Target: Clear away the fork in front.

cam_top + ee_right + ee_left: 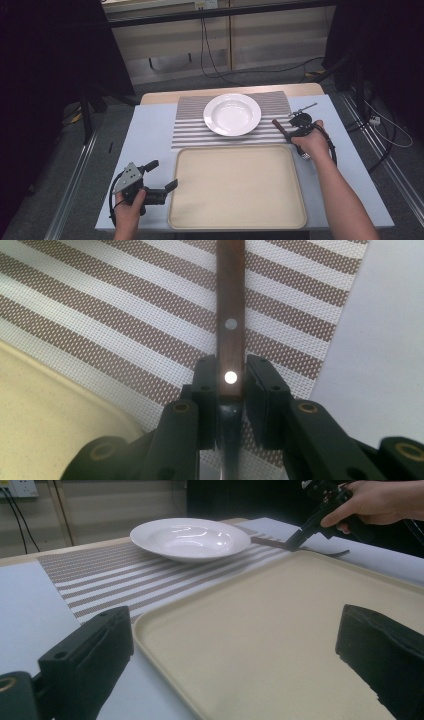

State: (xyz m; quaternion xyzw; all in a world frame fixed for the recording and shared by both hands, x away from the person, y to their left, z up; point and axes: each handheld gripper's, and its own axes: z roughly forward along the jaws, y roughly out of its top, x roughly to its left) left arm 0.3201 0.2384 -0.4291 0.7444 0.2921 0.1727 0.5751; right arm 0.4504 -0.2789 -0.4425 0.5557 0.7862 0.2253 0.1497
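Observation:
My right gripper point(289, 132) is shut on the wooden handle of a knife point(280, 126), low over the striped placemat point(190, 127) just right of the white plate point(232, 114). In the right gripper view both pads of that gripper point(231, 377) press on the brown riveted knife handle point(230, 300), which runs away from the camera over the placemat point(125, 315). My left gripper point(162, 175) stands open at the left edge of the beige tray point(237, 185), with nothing between its jaws. Seen along the left gripper point(235, 650), the tray point(280, 630) and the plate point(190, 537) lie ahead, with the right gripper point(300, 535) beyond.
The tray lies on the near half of the pale table point(145, 135), with the placemat and plate behind it. Cables point(210, 55) run across the floor beyond the far edge. Dark stands flank the table on both sides.

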